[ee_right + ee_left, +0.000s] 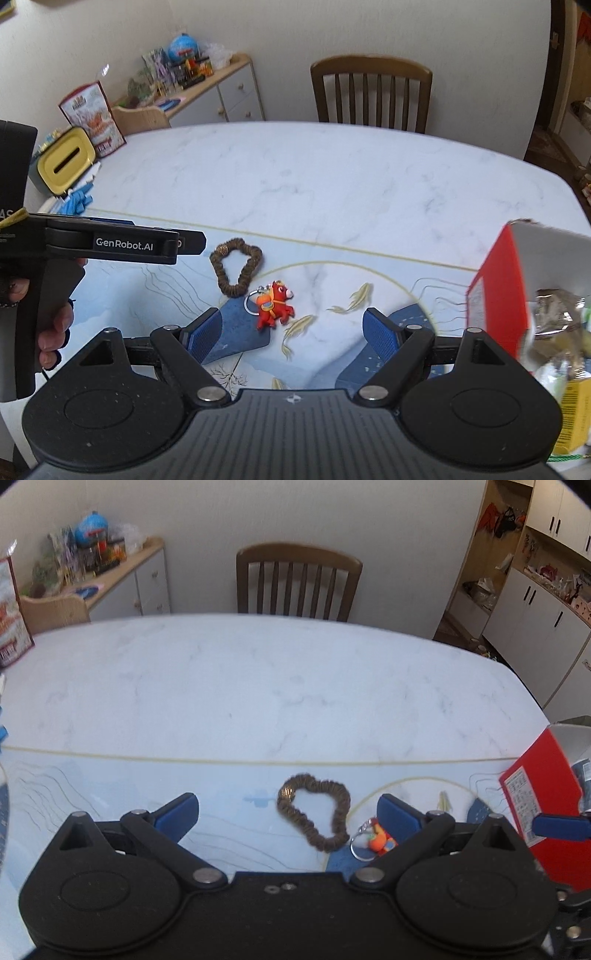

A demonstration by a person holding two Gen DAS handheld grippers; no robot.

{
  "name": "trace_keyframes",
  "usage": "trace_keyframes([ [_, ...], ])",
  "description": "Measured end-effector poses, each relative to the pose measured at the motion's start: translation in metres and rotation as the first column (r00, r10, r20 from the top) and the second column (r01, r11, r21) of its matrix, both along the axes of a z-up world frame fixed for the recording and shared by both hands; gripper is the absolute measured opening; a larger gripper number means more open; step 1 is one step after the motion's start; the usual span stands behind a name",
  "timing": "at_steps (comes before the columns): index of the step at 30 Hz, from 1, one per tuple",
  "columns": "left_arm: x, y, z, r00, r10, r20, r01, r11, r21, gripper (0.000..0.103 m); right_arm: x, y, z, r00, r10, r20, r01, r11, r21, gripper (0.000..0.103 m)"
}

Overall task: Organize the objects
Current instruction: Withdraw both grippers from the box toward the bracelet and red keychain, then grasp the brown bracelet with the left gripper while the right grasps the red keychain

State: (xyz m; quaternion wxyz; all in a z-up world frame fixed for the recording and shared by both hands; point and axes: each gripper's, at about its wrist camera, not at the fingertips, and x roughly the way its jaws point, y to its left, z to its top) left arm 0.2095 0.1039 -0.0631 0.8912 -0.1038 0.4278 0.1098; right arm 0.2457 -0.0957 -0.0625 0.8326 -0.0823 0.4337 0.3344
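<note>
Light: soft, even, indoor; no harsh shadows.
Glare: faint sheen on the white marble-patterned oval table (258, 686).
Distortion: strong fisheye; table edge bows, corners vignette black.
Blur: the red cardboard box (498, 295) and its crinkled contents are smeared.

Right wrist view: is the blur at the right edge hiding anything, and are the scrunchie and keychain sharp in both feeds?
Right wrist view: the red box and its crinkly packets are smeared; contents unreadable. The brown scrunchie and red toy keychain are crisp. Left wrist view: scrunchie sharp, keychain partly hidden behind one pad of the left tongs. Fisheye bends the table edge in both.
</note>
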Motion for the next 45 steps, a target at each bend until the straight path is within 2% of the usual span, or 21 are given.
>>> trace_keyframes([
  [6,0.009,0.004,-0.027,0.999,-0.016,-0.040,0.015,1.000,-0.021,0.102,0.006,0.023,-0.026,0.999,0.040,-0.005,-0.041,0.998,-0.048,0.083],
  [17,0.028,-0.004,-0.056,0.995,-0.056,-0.077,0.054,0.998,-0.032,0.102,0.023,0.047,-0.065,0.997,0.071,-0.040,-0.075,0.992,-0.106,0.083],
  [26,0.042,-0.004,-0.067,0.996,-0.037,-0.077,0.033,0.999,-0.040,0.094,0.032,0.058,-0.075,0.995,0.087,-0.053,-0.091,0.993,-0.080,0.080],
  [29,0.042,-0.006,-0.068,0.997,-0.025,-0.069,0.023,0.999,-0.028,0.091,0.034,0.061,-0.078,0.994,0.090,-0.057,-0.094,0.993,-0.071,0.074],
  [32,0.042,-0.009,-0.068,0.998,-0.023,-0.060,0.022,1.000,-0.010,0.084,0.034,0.064,-0.080,0.994,0.097,-0.055,-0.100,0.992,-0.071,0.068],
  [34,0.041,-0.011,-0.067,0.998,-0.021,-0.054,0.021,1.000,0.005,0.076,0.033,0.066,-0.080,0.994,0.098,-0.054,-0.101,0.992,-0.073,0.063],
  [38,0.039,-0.011,-0.065,0.998,-0.031,-0.047,0.032,0.999,0.031,0.064,0.033,0.066,-0.081,0.993,0.106,-0.057,-0.109,0.992,-0.063,0.055],
  [42,0.035,-0.009,-0.064,0.999,-0.035,-0.040,0.036,0.999,0.031,0.049,0.030,0.066,-0.080,0.993,0.108,-0.049,-0.112,0.991,-0.070,0.045],
  [45,0.032,-0.008,-0.064,0.999,-0.026,-0.034,0.027,0.999,0.038,0.044,0.028,0.066,-0.080,0.994,0.101,-0.049,-0.105,0.992,-0.075,0.037],
])
